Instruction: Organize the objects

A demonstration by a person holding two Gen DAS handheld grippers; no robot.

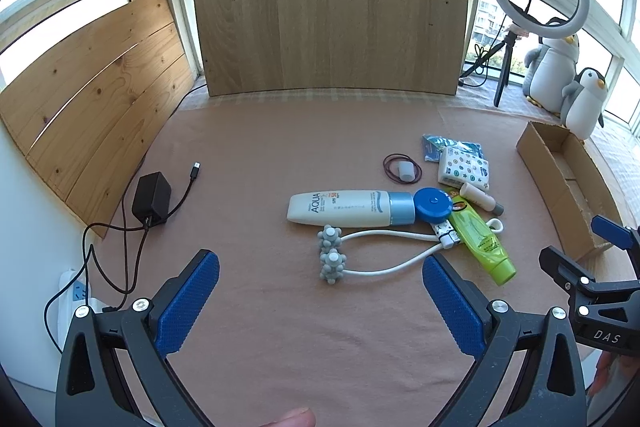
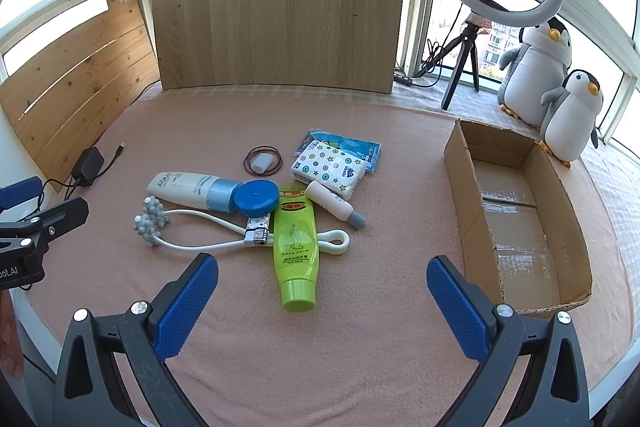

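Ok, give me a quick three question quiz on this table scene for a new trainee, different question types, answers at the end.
1. True or false: the cardboard box already holds an item.
2. Multiple choice: what lies across the white massager? A) the green tube B) a penguin toy C) the charger
3. Fill in: both the left gripper and the right gripper are ____.

Key: 1 false, nothing shows in the box. 2 A. 3 open, holding nothing.
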